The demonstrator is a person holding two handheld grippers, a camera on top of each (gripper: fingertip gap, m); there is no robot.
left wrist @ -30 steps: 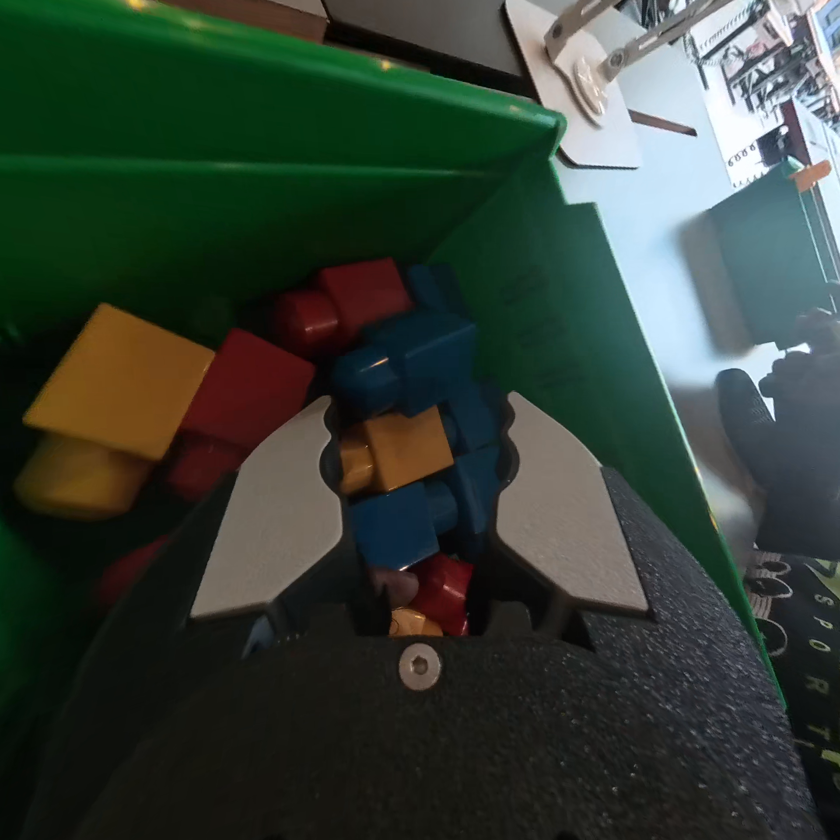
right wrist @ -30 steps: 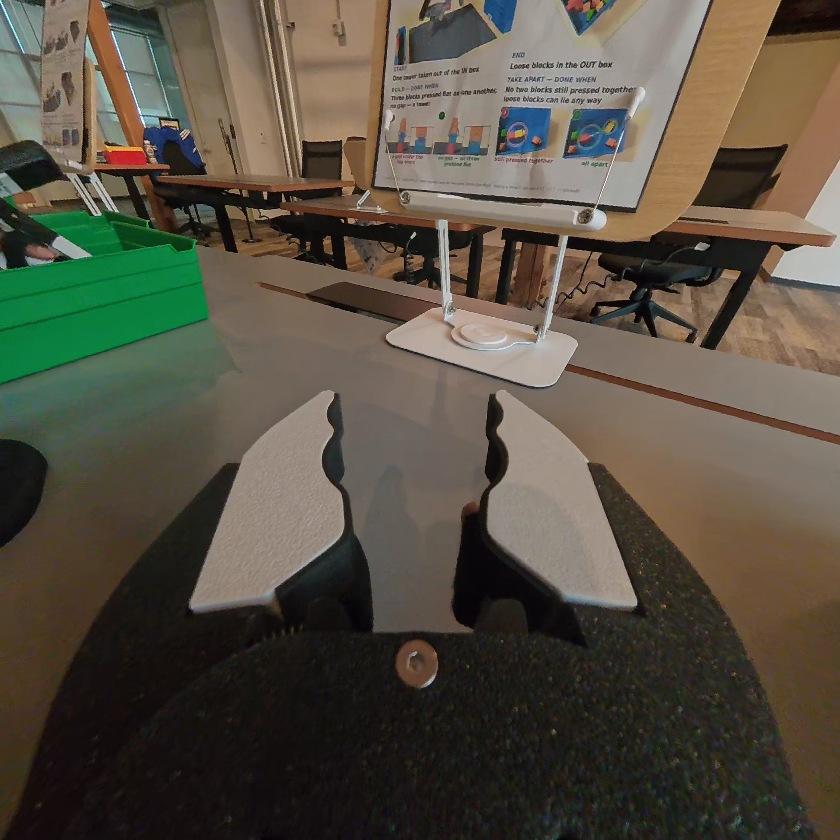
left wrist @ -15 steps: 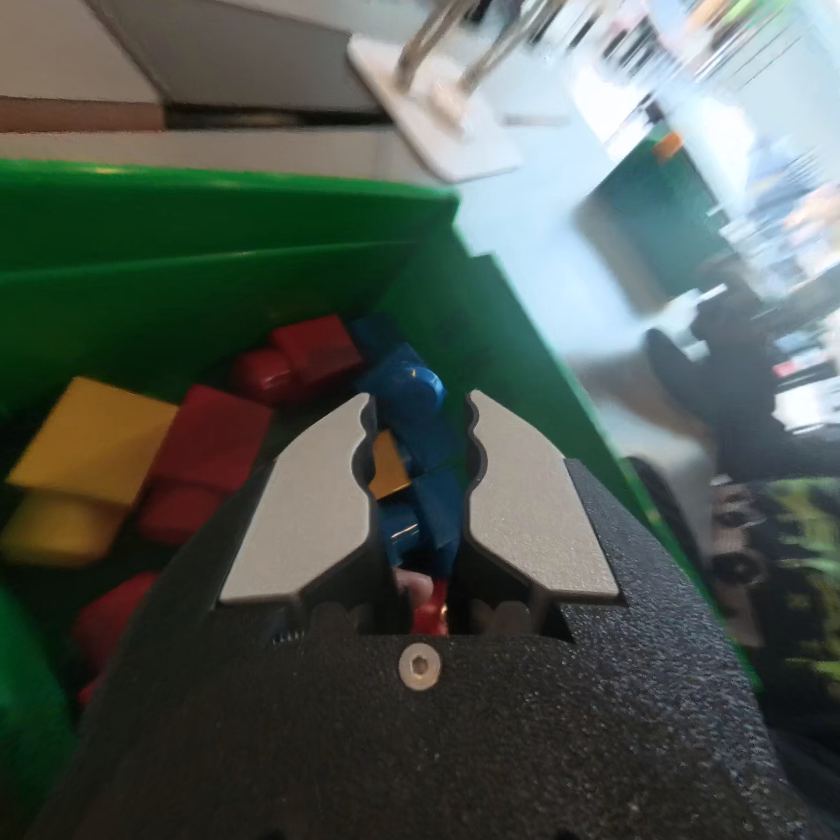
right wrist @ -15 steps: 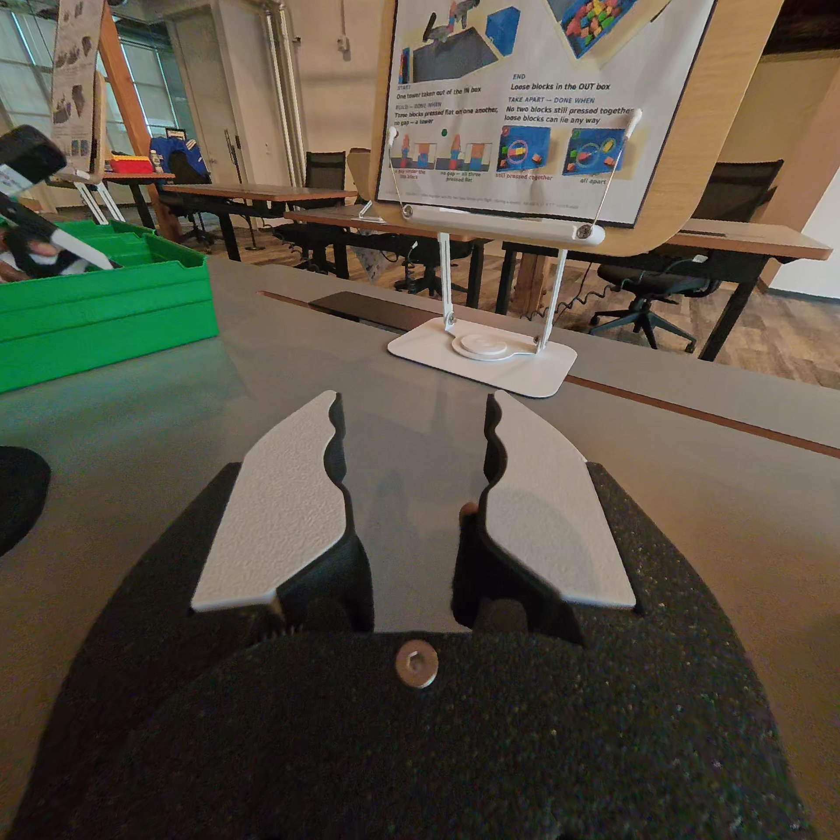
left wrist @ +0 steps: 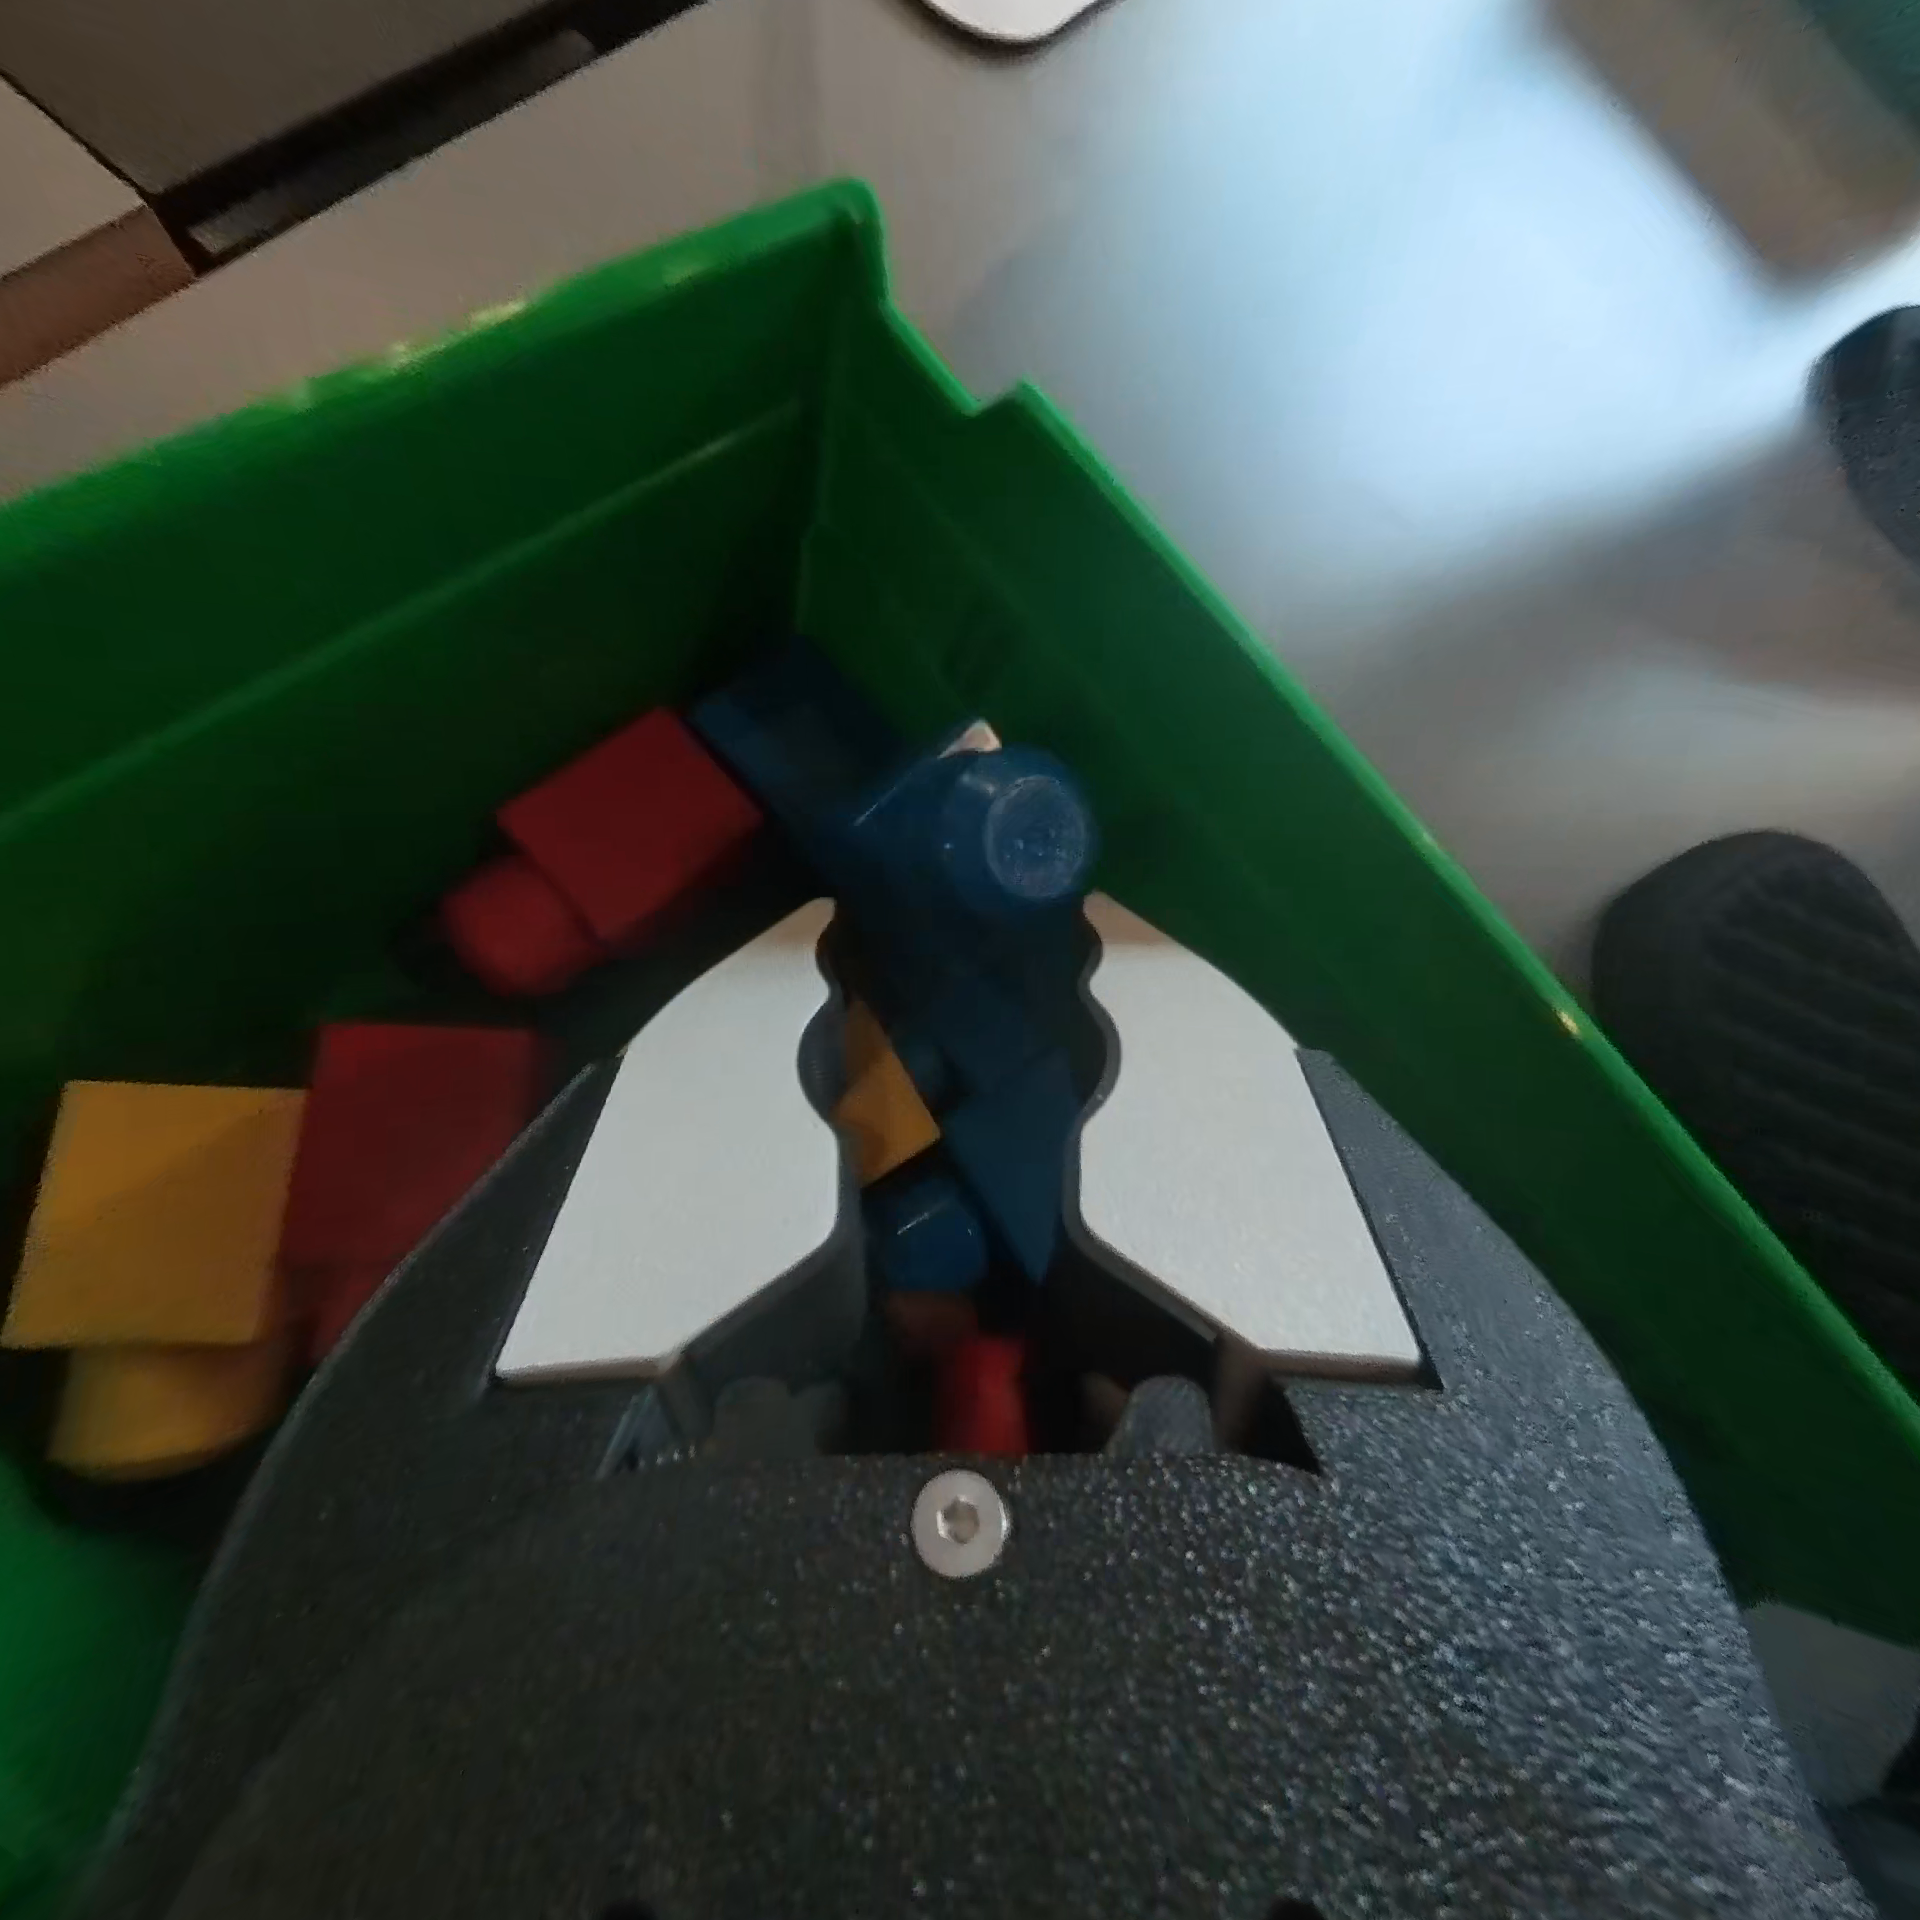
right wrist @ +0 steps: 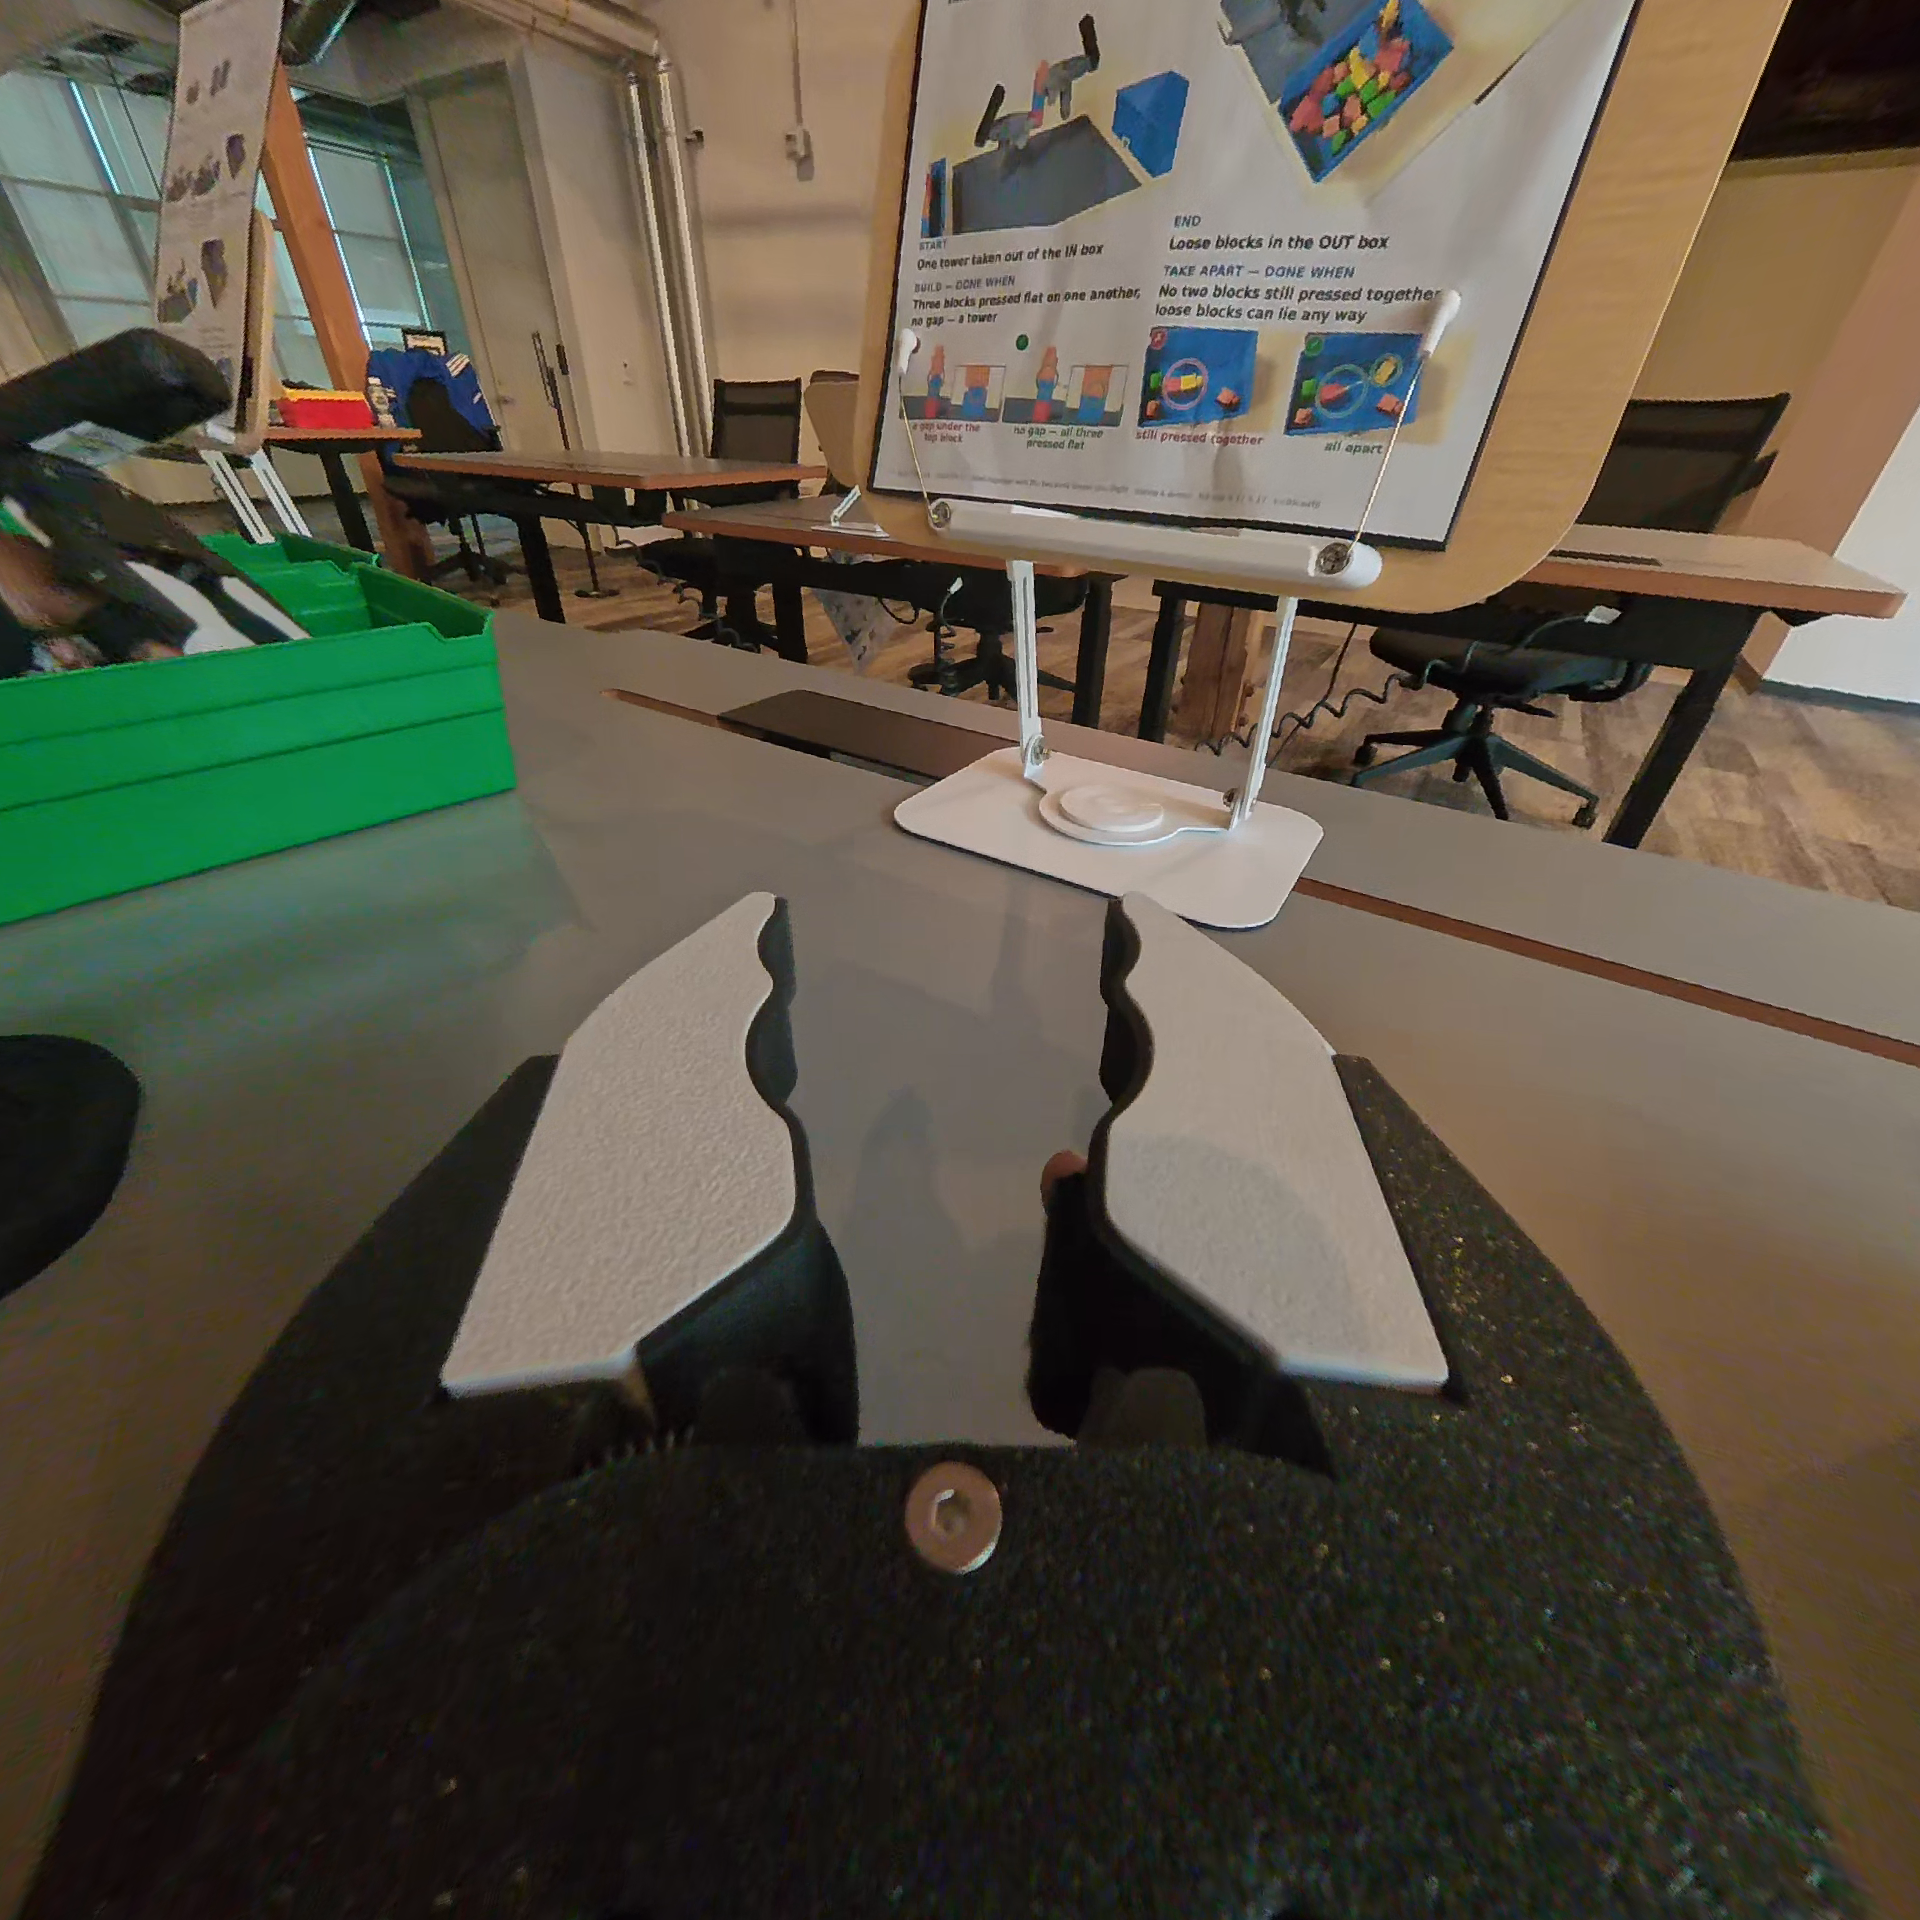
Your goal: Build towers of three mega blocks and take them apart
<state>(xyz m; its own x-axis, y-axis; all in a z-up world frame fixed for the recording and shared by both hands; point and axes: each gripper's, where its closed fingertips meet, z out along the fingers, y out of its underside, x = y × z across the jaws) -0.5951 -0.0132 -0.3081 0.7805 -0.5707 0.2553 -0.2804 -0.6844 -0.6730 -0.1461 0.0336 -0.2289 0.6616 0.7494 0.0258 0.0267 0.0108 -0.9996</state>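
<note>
In the left wrist view my left gripper [left wrist: 961,935] is shut on a tower of mega blocks [left wrist: 977,935]: a blue block on top, a yellow one [left wrist: 883,1112] and another blue one below. It holds the tower inside the corner of a green bin [left wrist: 1195,831]. Loose red blocks [left wrist: 623,821] and a yellow block [left wrist: 156,1236] lie in the bin. In the right wrist view my right gripper [right wrist: 940,914] is open and empty, low over the grey table [right wrist: 1558,1195]. The left gripper [right wrist: 114,488] shows far left above the green bin [right wrist: 239,748].
A white stand [right wrist: 1107,831] holding an instruction board [right wrist: 1236,260] stands on the table beyond my right gripper. A black rounded object [right wrist: 52,1132] lies at the left table edge. Desks and office chairs fill the room behind.
My left gripper closed on the blue-yellow-blue tower and has lifted and tilted it up within the bin corner. My right gripper has stayed open, tilting slightly.
</note>
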